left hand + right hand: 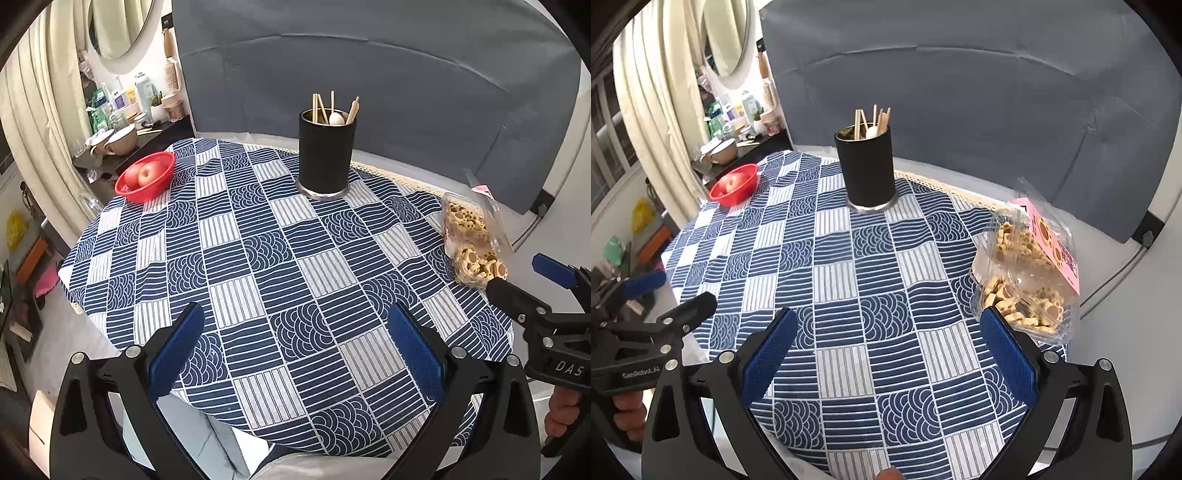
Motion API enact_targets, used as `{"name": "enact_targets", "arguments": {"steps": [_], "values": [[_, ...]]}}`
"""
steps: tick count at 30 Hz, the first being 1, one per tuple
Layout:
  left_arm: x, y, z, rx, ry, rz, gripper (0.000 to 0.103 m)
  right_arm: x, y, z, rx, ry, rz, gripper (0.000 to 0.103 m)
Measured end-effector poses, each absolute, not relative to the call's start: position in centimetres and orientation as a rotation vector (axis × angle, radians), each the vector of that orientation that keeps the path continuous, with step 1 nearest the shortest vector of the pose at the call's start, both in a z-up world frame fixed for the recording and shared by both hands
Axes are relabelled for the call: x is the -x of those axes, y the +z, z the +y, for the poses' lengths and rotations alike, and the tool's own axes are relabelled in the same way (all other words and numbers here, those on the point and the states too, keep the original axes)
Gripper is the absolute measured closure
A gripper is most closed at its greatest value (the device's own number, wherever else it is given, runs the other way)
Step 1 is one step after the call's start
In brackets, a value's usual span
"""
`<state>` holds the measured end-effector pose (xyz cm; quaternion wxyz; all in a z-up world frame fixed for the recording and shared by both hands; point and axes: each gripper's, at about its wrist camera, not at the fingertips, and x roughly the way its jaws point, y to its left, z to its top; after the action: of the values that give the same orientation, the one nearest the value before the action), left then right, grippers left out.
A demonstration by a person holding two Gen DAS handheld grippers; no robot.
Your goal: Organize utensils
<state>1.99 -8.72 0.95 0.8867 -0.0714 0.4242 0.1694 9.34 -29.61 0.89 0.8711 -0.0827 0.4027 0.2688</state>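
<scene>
A black cylindrical utensil holder [327, 157] [867, 171] stands upright at the far side of the round table. Several wooden chopsticks and utensils [334, 107] [873, 122] and a white spoon [336, 119] stick out of its top. My left gripper [295, 350] is open and empty above the near table edge. My right gripper [886, 354] is open and empty, also near the front edge. Each gripper shows at the side of the other's view, the right one [517, 275] and the left one [677, 291].
The table has a blue and white patterned cloth [277, 266] [871, 280]. A red bowl with apples [146, 177] [735, 184] sits far left. A clear bag of biscuits [472, 243] [1027, 277] lies at the right edge. A grey backdrop stands behind; a cluttered shelf is at the left.
</scene>
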Motion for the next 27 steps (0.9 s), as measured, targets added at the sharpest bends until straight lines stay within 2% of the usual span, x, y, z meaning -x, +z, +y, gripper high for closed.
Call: {"name": "enact_targets", "arguments": {"steps": [27], "values": [[-2.30, 0.31, -8.45, 0.165, 0.335, 0.903, 0.006, -9.28, 0.88, -29.51, 0.180, 0.560, 0.847, 0.008]]}}
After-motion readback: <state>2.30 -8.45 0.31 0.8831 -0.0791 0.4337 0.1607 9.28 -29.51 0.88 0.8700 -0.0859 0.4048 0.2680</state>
